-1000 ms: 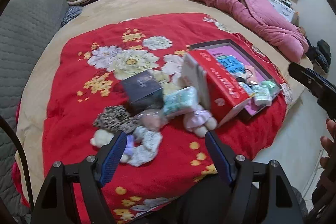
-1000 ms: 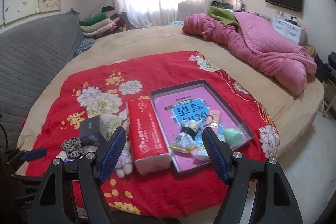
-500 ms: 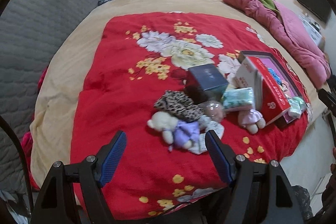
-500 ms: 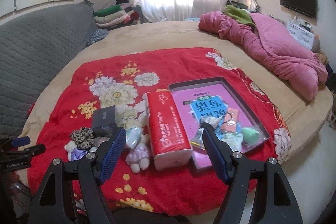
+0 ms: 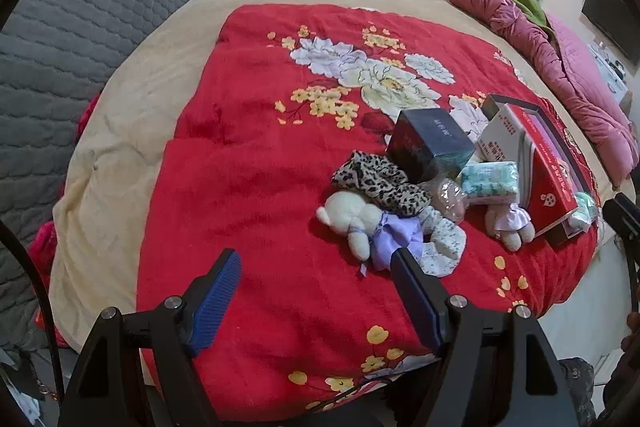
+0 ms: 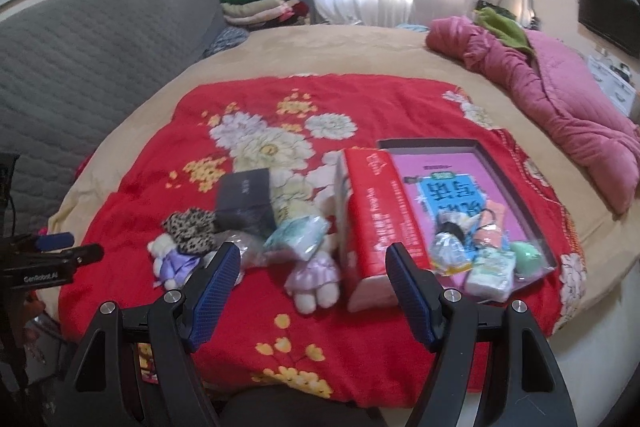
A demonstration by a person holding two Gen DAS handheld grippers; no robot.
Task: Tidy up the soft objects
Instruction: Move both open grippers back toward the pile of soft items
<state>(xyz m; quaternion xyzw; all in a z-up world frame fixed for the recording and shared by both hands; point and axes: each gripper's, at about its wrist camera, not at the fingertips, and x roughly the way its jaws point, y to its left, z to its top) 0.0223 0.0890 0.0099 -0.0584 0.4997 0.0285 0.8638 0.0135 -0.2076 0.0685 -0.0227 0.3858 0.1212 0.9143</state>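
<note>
The left gripper [image 5: 316,291] is hovering over a red flowered blanket [image 5: 248,195] on a bed [image 5: 132,99], its blue-padded fingers [image 5: 218,297] spread apart and grasping nothing. Just beyond its right finger, a white teddy bear in a purple dress [image 5: 368,223] is lying on the blanket, touching a leopard-print scrunchie [image 5: 380,181]. Behind them a dark box [image 5: 428,147] is standing, with a pale green packet of tissues [image 5: 488,183] beside it.

The right gripper [image 6: 310,285] is also hanging above the blanket with its fingers [image 6: 412,299] released and empty. Between and beyond them a second small teddy bear [image 6: 314,281] is lying, just beside a red tissue pack [image 6: 372,223]. To the right, a shallow tray [image 6: 516,183] is holding small packets. Farther off, a pink quilt [image 6: 556,103] is lying bunched on the bed.
</note>
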